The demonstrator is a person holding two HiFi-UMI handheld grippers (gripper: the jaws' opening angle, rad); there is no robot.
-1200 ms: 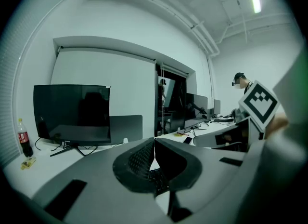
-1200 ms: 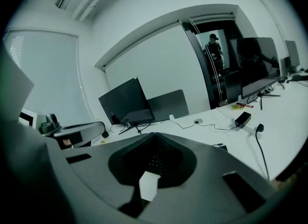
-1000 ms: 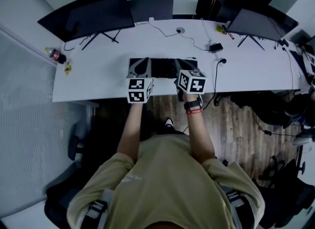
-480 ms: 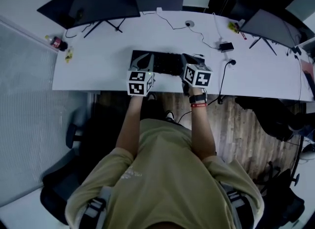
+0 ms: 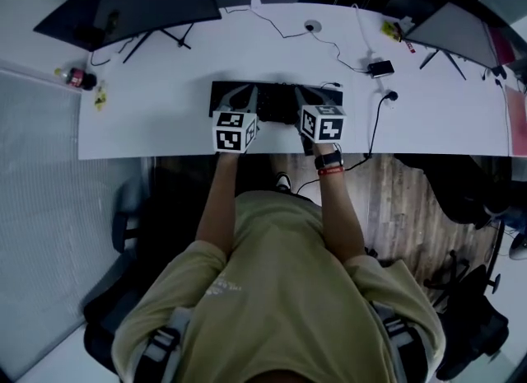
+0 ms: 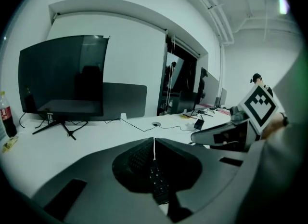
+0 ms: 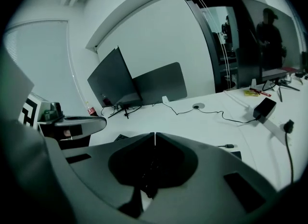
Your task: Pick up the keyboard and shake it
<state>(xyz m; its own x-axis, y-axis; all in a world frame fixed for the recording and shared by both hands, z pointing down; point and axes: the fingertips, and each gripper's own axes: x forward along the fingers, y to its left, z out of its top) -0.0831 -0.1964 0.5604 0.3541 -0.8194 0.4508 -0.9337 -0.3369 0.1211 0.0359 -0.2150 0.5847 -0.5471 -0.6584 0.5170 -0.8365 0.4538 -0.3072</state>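
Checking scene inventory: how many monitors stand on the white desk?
2: one monitor at the back left, another at the back right; more may be hidden off-frame.

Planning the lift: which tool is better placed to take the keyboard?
Left, marginally. The left tool and right tool are both shut over the keyboard, but a cable lies by its right end.
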